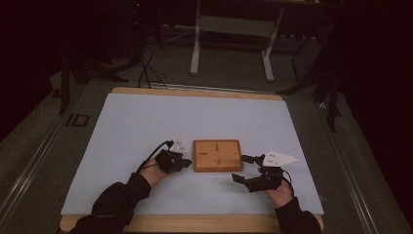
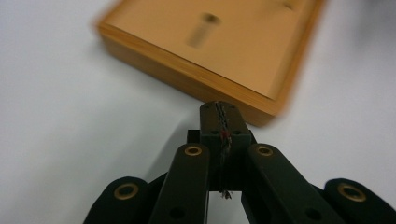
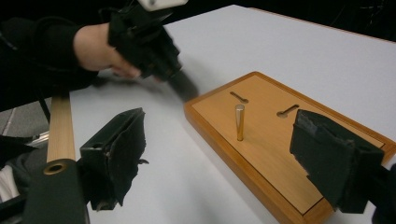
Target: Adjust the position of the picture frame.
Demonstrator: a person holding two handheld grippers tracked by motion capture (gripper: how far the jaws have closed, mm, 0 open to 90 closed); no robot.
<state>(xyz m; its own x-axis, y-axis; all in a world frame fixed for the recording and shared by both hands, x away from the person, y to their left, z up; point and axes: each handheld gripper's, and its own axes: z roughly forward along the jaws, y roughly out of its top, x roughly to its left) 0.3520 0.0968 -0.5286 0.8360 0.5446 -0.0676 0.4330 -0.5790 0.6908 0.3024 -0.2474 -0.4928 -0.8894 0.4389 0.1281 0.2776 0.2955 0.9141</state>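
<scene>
Fingers, left: the left gripper (image 2: 219,114) has its jaws pressed flat together with nothing between them, tip just short of the wooden board's near corner in the left gripper view.
Fingers, right: the right gripper (image 3: 224,161) is spread wide and empty, its padded jaws framing the wooden board (image 1: 217,155) from the board's right edge.
Board: lies flat on the white table surface (image 1: 146,122), a little nearer the front edge than the back, between the two hands.
Pin: one brass pin (image 3: 239,122) stands upright on the board, beside two keyhole-shaped slots (image 3: 239,97).
Why so: likely a brace-and-pick setup, with the closed left tip ready to steady the board while the open right lines up on the pin.
Left hand: low, reaching in from the board's left edge, blurred in the right gripper view.
Right hand: wrist raised, jaws aimed leftward over the board's front right corner.
</scene>
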